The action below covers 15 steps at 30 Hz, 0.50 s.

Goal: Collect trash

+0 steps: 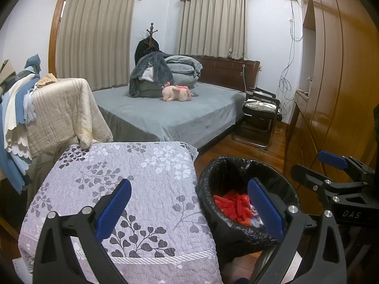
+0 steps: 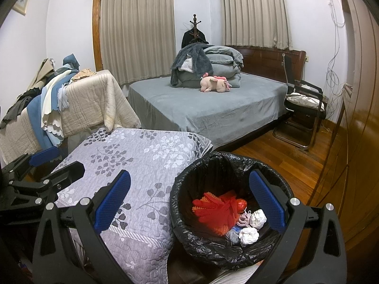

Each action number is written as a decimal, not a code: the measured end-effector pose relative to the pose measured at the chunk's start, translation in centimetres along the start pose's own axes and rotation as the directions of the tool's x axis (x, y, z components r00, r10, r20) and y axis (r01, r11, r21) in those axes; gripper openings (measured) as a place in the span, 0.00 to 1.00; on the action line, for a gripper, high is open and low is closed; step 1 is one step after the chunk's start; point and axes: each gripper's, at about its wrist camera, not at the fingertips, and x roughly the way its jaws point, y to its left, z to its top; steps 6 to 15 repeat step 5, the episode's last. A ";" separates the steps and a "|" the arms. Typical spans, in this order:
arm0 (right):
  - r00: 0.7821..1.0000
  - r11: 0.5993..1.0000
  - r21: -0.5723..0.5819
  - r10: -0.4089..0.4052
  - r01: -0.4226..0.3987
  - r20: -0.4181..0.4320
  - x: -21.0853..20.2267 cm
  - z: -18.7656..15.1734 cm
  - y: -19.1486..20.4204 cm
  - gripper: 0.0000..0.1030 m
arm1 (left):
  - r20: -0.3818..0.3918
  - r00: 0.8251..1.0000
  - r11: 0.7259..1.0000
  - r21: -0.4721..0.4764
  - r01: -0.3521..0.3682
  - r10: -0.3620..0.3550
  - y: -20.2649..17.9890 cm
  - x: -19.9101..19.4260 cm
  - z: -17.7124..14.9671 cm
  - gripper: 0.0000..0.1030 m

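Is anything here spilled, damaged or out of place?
Nothing is spilled. The trash lies inside the bin. Only the cloths heaped at the left look untidy, hanging over the edge.

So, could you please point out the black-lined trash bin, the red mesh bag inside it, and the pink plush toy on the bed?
Black-lined trash bin (image 2: 189, 177): right wrist view, left inner wall.
Red mesh bag (image 2: 213, 207): right wrist view, its middle.
Pink plush toy (image 2: 214, 83): right wrist view, its body.
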 end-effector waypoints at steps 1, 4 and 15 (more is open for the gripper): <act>1.000 1.000 0.000 0.000 0.000 0.000 0.0 0.0 0.0 0.95 | 0.000 1.000 1.000 0.000 0.000 0.000 0.0 -0.1 0.0 0.94; 1.000 1.000 0.001 0.000 0.000 -0.002 0.0 -0.2 0.2 0.95 | -0.001 1.000 1.000 0.000 0.000 0.000 0.0 0.0 0.0 0.94; 1.000 1.000 0.001 0.000 0.000 -0.003 0.0 -0.2 0.1 0.95 | -0.001 1.000 1.000 -0.001 -0.001 0.001 0.0 0.0 0.1 0.94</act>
